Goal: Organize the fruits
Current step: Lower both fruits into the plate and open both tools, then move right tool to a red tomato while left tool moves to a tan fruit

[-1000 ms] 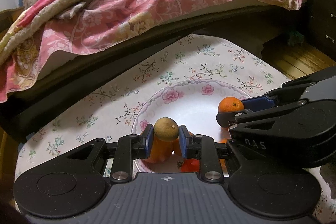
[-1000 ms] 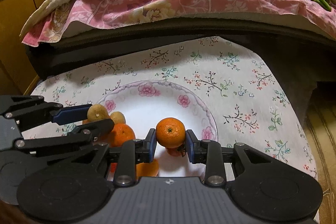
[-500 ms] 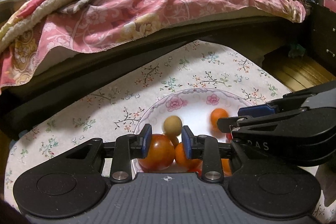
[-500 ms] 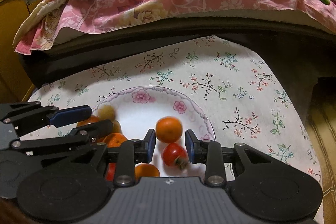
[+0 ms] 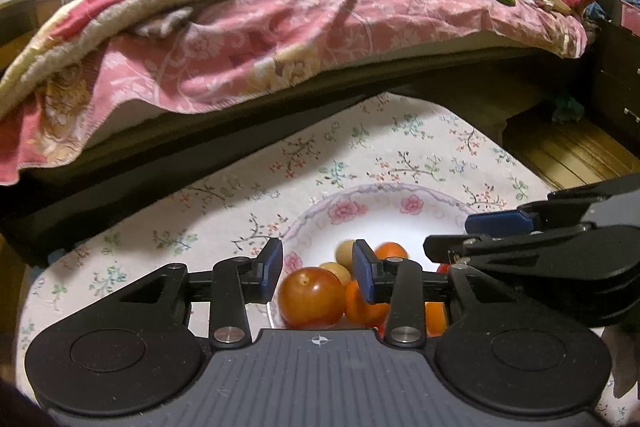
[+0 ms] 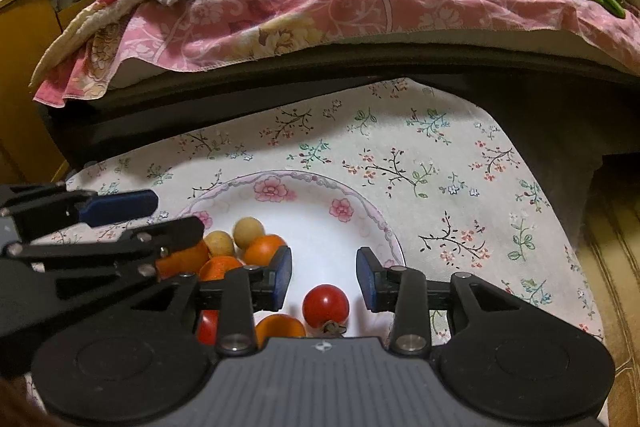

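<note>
Both claws hang spread and empty over the near side of the floral plate (image 6: 372, 223), the right gripper (image 6: 324, 281) nearer the red tomato (image 6: 325, 305) lying just below its gap, the left gripper (image 5: 318, 269) above the clustered oranges (image 5: 362, 303)

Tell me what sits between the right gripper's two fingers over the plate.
Nothing is held: in the right wrist view the right gripper is open, with bare white plate showing through the gap. The red tomato lies just below that gap, touching neither finger.
</note>
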Demonstrator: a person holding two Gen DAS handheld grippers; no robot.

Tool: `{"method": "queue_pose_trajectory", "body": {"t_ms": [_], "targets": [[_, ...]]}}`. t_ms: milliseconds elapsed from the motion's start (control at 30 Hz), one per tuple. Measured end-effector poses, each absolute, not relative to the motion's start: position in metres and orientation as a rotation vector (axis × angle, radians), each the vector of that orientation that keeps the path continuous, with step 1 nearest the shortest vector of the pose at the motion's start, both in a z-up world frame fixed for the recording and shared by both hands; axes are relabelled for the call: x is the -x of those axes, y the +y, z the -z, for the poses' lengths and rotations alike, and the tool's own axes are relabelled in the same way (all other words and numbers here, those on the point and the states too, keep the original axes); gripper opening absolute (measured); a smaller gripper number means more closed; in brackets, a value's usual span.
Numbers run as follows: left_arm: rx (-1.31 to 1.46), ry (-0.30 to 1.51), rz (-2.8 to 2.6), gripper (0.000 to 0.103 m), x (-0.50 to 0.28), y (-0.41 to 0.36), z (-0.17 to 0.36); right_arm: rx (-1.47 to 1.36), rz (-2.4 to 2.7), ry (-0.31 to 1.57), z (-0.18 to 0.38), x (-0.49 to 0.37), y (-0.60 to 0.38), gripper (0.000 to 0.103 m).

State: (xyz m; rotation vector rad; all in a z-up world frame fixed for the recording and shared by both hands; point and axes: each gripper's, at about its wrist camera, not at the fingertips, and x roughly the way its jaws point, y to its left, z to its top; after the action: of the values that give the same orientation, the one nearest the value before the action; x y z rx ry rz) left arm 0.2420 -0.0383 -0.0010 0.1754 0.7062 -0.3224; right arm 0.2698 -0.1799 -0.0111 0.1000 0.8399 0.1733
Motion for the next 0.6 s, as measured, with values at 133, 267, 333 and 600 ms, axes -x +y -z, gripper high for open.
{"method": "queue_pose_trajectory", "body": {"t_ms": [133, 267, 333, 600], "targets": [[-0.178, 0.706, 0.311, 0.049, -0.234, -0.034, -0.009, -0.091, -0.187, 0.821, 0.002, -0.260, -0.178, 0.038], [-0.170, 0.709, 0.302, 0.050, -0.221, -0.031, -0.018, -0.104, -0.206, 0.813, -0.007, -0.246, -0.177, 0.038], [-0.169, 0.714, 0.302, 0.050, -0.212, -0.029, -0.021, -0.104, -0.220, 0.818, -0.009, -0.238, -0.174, 0.038], [-0.165, 0.786, 0.273, 0.052, -0.173, -0.007, -0.014, -0.088, -0.282, 0.845, -0.014, -0.202, -0.162, 0.038]]}}
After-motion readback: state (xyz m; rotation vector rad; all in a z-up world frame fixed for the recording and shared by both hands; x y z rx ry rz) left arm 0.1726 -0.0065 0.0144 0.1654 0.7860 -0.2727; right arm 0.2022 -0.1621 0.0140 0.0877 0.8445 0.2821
